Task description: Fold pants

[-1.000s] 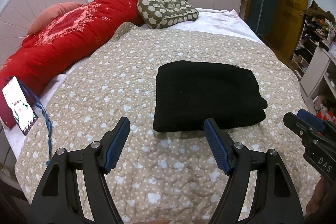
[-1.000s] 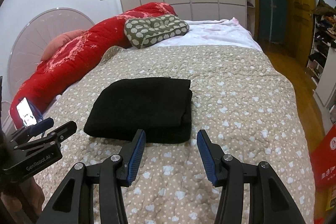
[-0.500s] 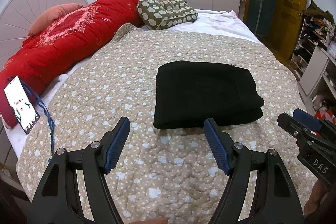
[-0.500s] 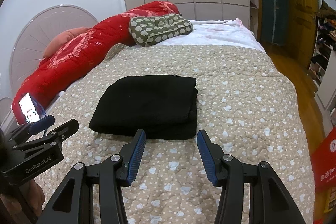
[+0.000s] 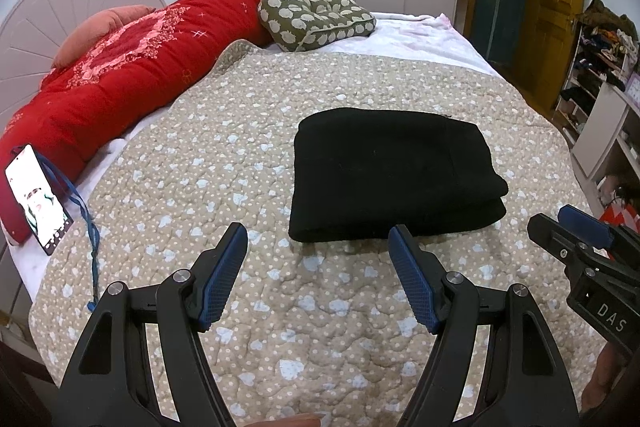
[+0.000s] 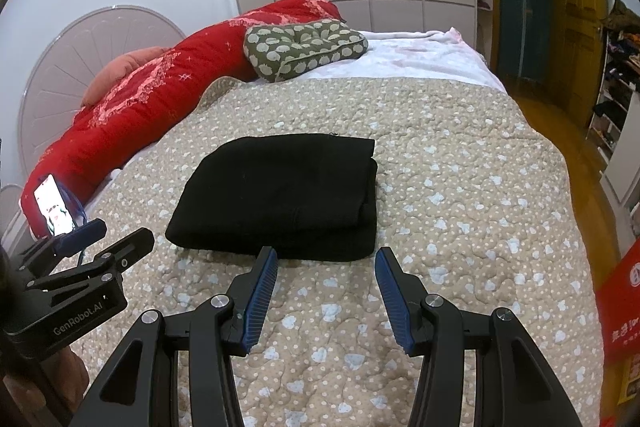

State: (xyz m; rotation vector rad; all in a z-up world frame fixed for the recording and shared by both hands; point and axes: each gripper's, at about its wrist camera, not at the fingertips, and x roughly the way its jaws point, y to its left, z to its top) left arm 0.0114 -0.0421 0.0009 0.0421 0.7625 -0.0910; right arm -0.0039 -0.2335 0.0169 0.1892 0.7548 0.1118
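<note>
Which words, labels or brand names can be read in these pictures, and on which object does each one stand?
"DAS": on the right gripper, side of its body.
"GenRobot.AI": on the left gripper, side of its body.
Red box: a round logo and yellow characters, too blurred to read.
Phone: the screen is lit, but nothing on it is legible.

Your left hand-held gripper (image 5: 318, 239) and right hand-held gripper (image 6: 326, 263) were black, with ribbed blue pads (image 5: 224, 275) and silver screws (image 6: 219, 301).

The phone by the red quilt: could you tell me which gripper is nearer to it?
Left. The left gripper hangs on the phone's side of the pants; the right gripper is beyond it.
</note>
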